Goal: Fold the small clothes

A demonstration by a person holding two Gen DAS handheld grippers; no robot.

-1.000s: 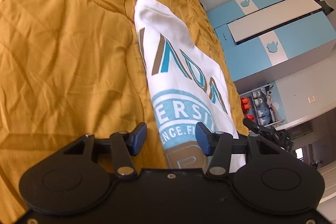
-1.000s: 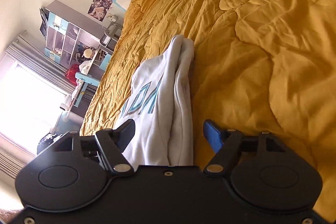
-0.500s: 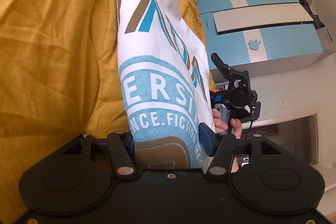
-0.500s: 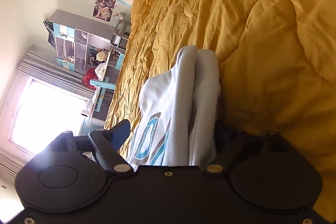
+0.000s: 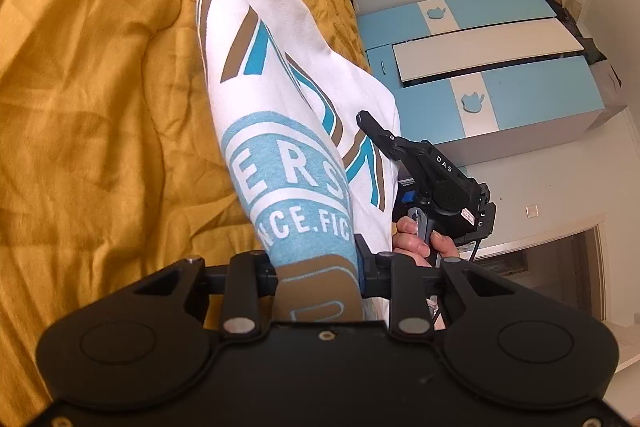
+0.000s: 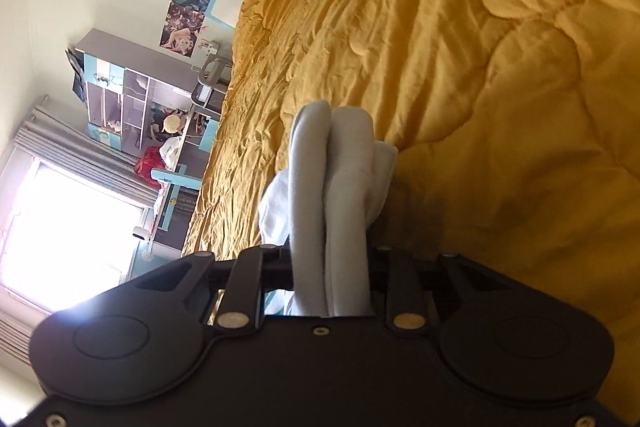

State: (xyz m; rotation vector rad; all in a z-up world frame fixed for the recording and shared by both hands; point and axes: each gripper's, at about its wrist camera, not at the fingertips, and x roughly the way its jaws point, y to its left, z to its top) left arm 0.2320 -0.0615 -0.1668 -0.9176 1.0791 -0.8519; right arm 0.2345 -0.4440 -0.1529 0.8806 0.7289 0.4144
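Observation:
A white sweatshirt (image 5: 280, 75) with a blue and brown print lies folded lengthwise on the yellow bedspread (image 5: 80, 67). My left gripper (image 5: 318, 267) is closing on its near printed end, and the pads press the cloth. In the right wrist view the same sweatshirt (image 6: 344, 167) shows as thick white folds. My right gripper (image 6: 330, 267) is closing on those folds, with cloth filling the gap. A hand (image 5: 416, 241) holds the right gripper's black body (image 5: 444, 187) just right of the garment.
The rumpled bedspread (image 6: 480, 67) spreads wide on both sides of the garment. A blue and white wardrobe (image 5: 500, 75) stands past the bed's edge. A shelf unit (image 6: 132, 99) and a bright window (image 6: 68, 227) are by the far wall.
Both grippers went from wide open around the garment's end to closed on it. The near end has bunched and risen between the jaws. The right gripper and its hand came into the left view.

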